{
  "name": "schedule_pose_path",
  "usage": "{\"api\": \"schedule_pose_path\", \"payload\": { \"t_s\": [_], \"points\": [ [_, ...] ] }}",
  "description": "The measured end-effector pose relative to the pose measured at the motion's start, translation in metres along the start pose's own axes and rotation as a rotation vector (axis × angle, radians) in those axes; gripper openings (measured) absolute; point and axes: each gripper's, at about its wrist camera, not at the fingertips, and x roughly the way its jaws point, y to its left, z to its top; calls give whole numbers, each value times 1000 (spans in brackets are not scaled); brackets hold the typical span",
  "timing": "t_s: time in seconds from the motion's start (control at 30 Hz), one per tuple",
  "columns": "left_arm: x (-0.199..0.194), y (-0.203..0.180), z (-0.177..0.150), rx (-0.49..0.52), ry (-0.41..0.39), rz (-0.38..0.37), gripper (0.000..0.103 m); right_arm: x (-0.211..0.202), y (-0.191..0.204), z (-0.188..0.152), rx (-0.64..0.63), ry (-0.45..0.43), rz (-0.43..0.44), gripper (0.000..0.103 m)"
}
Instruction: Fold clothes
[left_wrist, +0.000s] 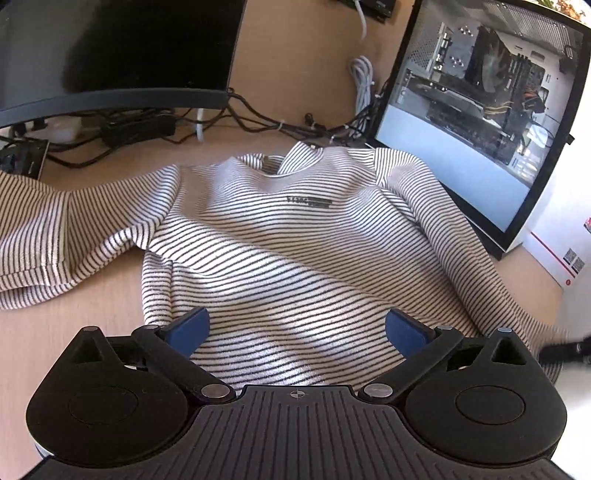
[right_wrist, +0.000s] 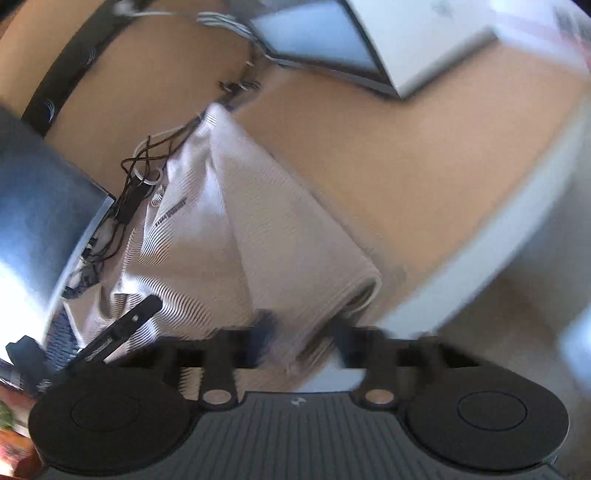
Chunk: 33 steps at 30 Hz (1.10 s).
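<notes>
A black-and-white striped long-sleeve shirt (left_wrist: 288, 243) lies front up on the wooden desk, collar toward the back, one sleeve spread to the left. My left gripper (left_wrist: 297, 330) is open just above the shirt's lower body, blue pads apart, holding nothing. In the blurred right wrist view my right gripper (right_wrist: 301, 341) has its fingers close around the cuff end of the shirt's right sleeve (right_wrist: 295, 251), lifted off the desk. The left gripper's arm (right_wrist: 122, 332) shows at lower left there.
A dark monitor (left_wrist: 110, 55) stands at the back left with tangled cables (left_wrist: 221, 122) behind the shirt. A glass-sided computer case (left_wrist: 476, 103) stands at the right, a white box (left_wrist: 561, 236) beside it. The desk edge (right_wrist: 498, 258) runs on the right.
</notes>
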Motion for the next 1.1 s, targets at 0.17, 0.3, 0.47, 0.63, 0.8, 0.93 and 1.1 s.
{"api": "schedule_pose_path", "payload": {
  "t_s": [0.17,0.3,0.47,0.63,0.8,0.93,1.1],
  "points": [
    [-1,3,0,-12,-2,-13,103,-68,22,78,-136,-303,-11,3],
    [-3,5,-1,-17,0,-31,103,-127,50,141,-254,-551,7,3],
    [-9,6,-2,-32,6,-47,103,-109,90,179,-385,-565,57,3],
    [-28,21,5,-127,7,-71,103,-52,136,191,-476,-455,156,3],
    [-56,31,14,-143,-38,12,103,1,189,191,-575,-357,255,3],
    [-70,35,13,-154,-47,74,103,39,228,177,-649,-287,312,3],
    [-72,39,5,-188,-22,98,103,76,262,162,-724,-227,341,4]
  ]
}}
